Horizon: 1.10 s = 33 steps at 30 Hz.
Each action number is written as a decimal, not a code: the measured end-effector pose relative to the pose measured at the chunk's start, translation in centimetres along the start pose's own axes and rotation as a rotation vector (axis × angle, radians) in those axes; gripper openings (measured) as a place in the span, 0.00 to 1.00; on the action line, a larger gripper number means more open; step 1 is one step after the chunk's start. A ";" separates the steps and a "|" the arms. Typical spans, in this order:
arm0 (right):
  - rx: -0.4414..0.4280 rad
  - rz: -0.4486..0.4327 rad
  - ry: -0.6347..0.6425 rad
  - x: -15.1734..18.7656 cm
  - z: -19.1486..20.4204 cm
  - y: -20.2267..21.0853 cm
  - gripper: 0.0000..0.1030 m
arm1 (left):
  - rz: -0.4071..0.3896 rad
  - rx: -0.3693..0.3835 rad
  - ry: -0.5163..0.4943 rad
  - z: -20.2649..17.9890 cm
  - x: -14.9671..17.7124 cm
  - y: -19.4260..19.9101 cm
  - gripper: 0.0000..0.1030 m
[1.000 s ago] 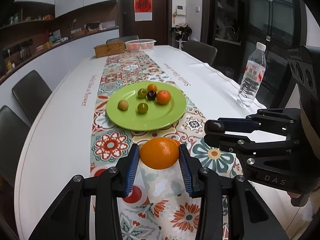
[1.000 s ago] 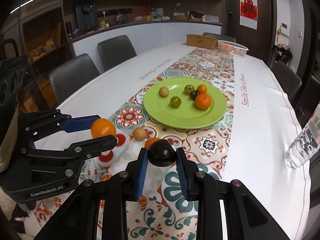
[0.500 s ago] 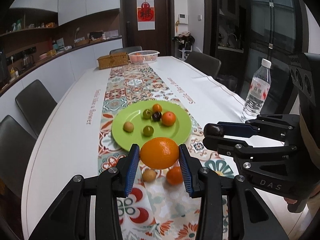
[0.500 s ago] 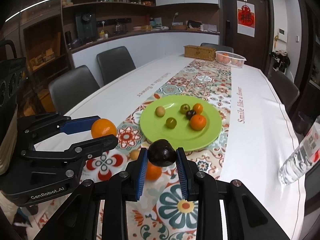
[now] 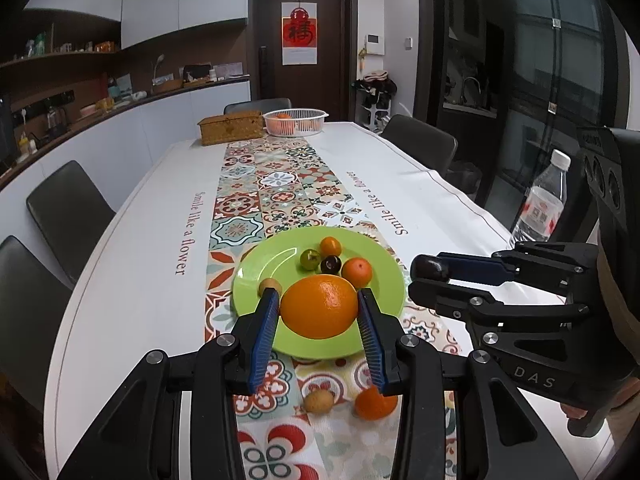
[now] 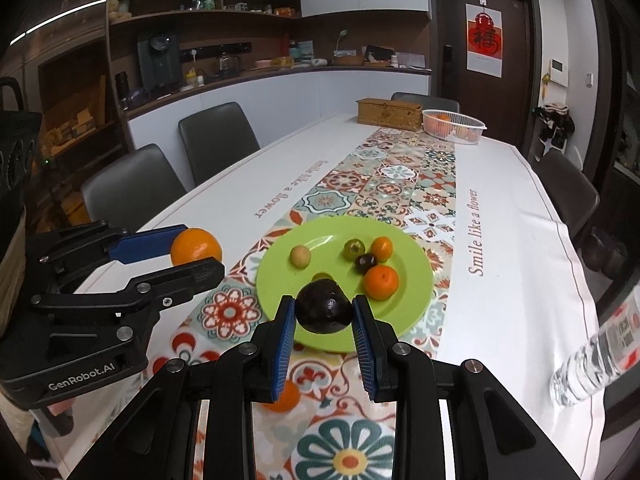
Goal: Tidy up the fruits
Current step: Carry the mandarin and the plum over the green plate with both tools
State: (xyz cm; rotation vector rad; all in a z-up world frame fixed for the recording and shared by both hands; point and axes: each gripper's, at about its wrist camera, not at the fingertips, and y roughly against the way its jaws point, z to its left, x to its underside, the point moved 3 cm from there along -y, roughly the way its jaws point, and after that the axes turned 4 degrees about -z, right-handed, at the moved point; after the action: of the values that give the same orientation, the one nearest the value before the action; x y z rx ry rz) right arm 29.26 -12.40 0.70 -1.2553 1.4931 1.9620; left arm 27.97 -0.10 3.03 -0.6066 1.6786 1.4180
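My left gripper (image 5: 319, 312) is shut on a large orange (image 5: 319, 311), held in the air before the near rim of the green plate (image 5: 256, 276). Beside it, my right gripper (image 6: 324, 312) is shut on a dark avocado (image 6: 325, 311), also raised near the plate (image 6: 416, 296). The plate holds several small fruits: a tangerine (image 5: 357, 272), a dark plum (image 5: 331, 265), a green fruit (image 5: 310, 259). On the patterned runner below lie a small brown fruit (image 5: 318, 401) and a small tangerine (image 5: 374, 403). In the right wrist view the left gripper (image 6: 192, 256) shows at the left with the orange (image 6: 196, 246).
A water bottle (image 5: 542, 204) stands near the table's right edge. A wicker box (image 5: 231, 127) and a white basket (image 5: 295, 122) with oranges sit at the far end. Dark chairs (image 5: 68, 212) line both sides of the white table (image 5: 132, 264).
Both grippers rose and moved forward with their fruits, now hanging at the plate's near edge. The small brown fruit and tangerine on the runner came into view below them.
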 end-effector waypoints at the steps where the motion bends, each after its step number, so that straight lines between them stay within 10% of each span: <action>1: 0.001 0.000 0.003 -0.2 0.0 -0.2 0.29 | 0.000 0.004 0.005 0.3 -0.2 -0.3 0.38; 33: -0.005 0.203 -0.030 -2.5 -3.4 -12.0 0.29 | 0.187 0.019 -0.014 4.2 -1.6 -13.2 0.38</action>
State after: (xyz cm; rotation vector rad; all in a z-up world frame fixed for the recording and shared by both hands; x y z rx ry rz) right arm 40.86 -10.51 -4.26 -1.1082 1.6586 2.1022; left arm 40.53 0.51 -2.95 -0.4370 1.7735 1.5317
